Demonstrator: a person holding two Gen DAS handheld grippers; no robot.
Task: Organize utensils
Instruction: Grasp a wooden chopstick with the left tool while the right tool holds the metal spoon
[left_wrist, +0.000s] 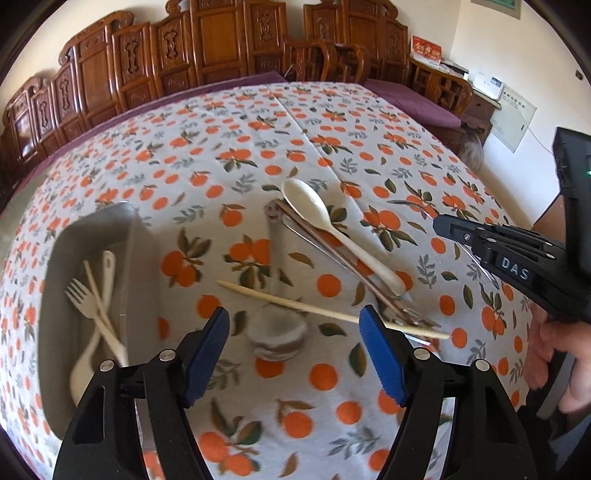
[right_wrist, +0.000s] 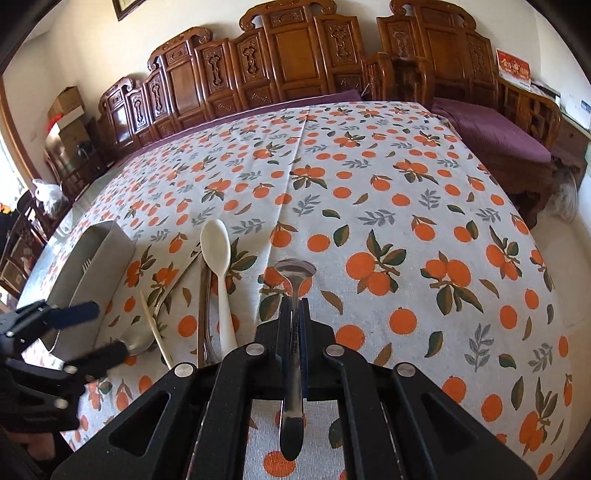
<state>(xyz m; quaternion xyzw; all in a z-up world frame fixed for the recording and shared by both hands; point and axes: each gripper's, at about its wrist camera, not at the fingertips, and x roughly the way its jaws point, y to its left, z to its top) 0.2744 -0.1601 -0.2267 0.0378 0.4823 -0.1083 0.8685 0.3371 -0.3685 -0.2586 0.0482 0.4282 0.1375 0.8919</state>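
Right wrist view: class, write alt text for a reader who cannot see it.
The right gripper is shut on a metal spoon, held above a tablecloth printed with oranges. To the left lie a white spoon, a chopstick and a grey tray, with the open left gripper beside the tray.

White raised letters "DAS" stand on the side of the right gripper (left_wrist: 439, 225), at the right. Gold characters on a far red card (left_wrist: 426, 50) cannot be read.
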